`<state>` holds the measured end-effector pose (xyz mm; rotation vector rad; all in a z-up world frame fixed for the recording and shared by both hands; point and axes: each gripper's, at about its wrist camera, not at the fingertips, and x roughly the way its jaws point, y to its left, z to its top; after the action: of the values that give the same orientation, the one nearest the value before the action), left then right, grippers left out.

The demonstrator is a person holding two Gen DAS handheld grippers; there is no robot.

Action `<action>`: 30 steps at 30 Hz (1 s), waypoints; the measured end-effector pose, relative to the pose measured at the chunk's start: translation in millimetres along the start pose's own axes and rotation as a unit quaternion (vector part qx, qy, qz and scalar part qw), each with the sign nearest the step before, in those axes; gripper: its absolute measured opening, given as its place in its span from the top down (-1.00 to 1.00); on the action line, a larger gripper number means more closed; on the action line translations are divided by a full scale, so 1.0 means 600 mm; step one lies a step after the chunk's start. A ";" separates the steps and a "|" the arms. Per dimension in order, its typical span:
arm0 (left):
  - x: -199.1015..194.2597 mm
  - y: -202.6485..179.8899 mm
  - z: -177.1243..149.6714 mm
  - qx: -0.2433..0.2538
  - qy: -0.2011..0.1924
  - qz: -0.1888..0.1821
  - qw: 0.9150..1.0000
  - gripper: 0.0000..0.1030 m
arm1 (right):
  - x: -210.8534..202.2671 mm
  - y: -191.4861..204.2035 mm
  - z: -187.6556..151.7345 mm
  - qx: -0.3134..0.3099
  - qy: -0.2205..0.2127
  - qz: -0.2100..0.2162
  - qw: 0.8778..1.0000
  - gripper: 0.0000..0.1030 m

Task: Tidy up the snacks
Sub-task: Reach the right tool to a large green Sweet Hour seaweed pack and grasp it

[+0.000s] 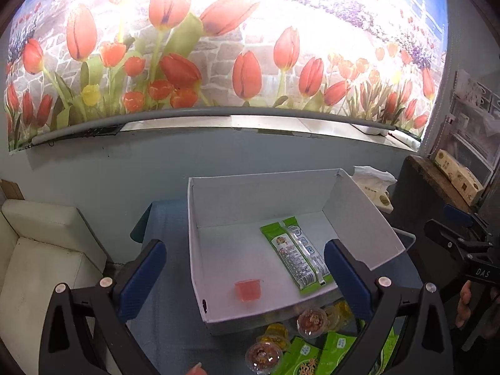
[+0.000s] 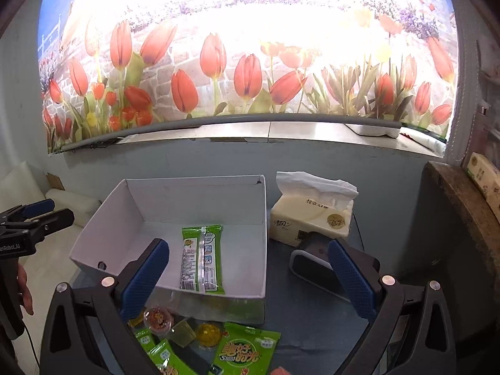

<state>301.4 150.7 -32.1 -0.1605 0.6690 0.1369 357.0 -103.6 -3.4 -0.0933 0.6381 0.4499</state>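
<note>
A white cardboard box (image 1: 218, 206) (image 2: 143, 200) stands on the blue table. Inside lie a green snack packet (image 1: 297, 256) (image 2: 201, 257) and a pink jelly cup (image 1: 247, 290); the cup is hidden in the right wrist view. In front of the box lie more green packets (image 2: 242, 354) (image 1: 336, 348) and several jelly cups (image 2: 157, 318) (image 1: 311, 322). My left gripper (image 1: 247, 276) is open and empty, hovering over the box's front. My right gripper (image 2: 250, 278) is open and empty, above the box's near right corner.
A tissue pack (image 2: 312, 215) stands right of the box, with a small dark device (image 2: 312, 265) in front of it. A white sofa (image 1: 40, 250) is at the left. A wooden shelf (image 2: 465, 206) with boxes is at the right. The tulip wall lies behind.
</note>
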 end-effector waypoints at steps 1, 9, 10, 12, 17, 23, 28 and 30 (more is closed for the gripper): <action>-0.018 -0.010 -0.010 0.013 -0.002 0.002 1.000 -1.00 | -0.015 -0.001 -0.009 0.005 0.001 0.015 1.000 -1.00; -0.148 -0.065 -0.108 0.040 -0.008 -0.022 0.999 -1.00 | -0.132 0.033 -0.123 -0.038 -0.011 0.036 0.999 -1.00; -0.164 -0.068 -0.124 0.037 -0.010 -0.025 0.999 -1.00 | -0.141 0.038 -0.142 -0.049 -0.011 0.039 0.998 -1.00; -0.194 -0.069 -0.164 0.022 -0.006 -0.037 0.999 -1.00 | -0.142 0.045 -0.174 -0.067 0.009 0.052 0.996 -1.00; -0.250 -0.061 -0.260 -0.015 0.014 -0.063 0.998 -1.00 | -0.091 0.066 -0.244 -0.135 0.071 0.091 0.984 -1.00; -0.291 -0.052 -0.335 -0.033 0.035 -0.041 0.998 -1.00 | 0.003 0.100 -0.278 -0.222 0.115 0.092 0.964 -1.00; -0.308 -0.036 -0.362 -0.046 0.042 -0.030 0.998 -1.00 | 0.058 0.109 -0.289 -0.227 0.153 0.115 0.955 -1.00; -0.308 -0.027 -0.367 -0.055 0.047 -0.027 0.997 -1.00 | 0.070 0.108 -0.294 -0.227 0.162 0.120 0.953 -0.87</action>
<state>27.8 78.8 -84.9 -0.2930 0.7515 0.1147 260.9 -68.3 -166.2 -0.5395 0.8628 0.8243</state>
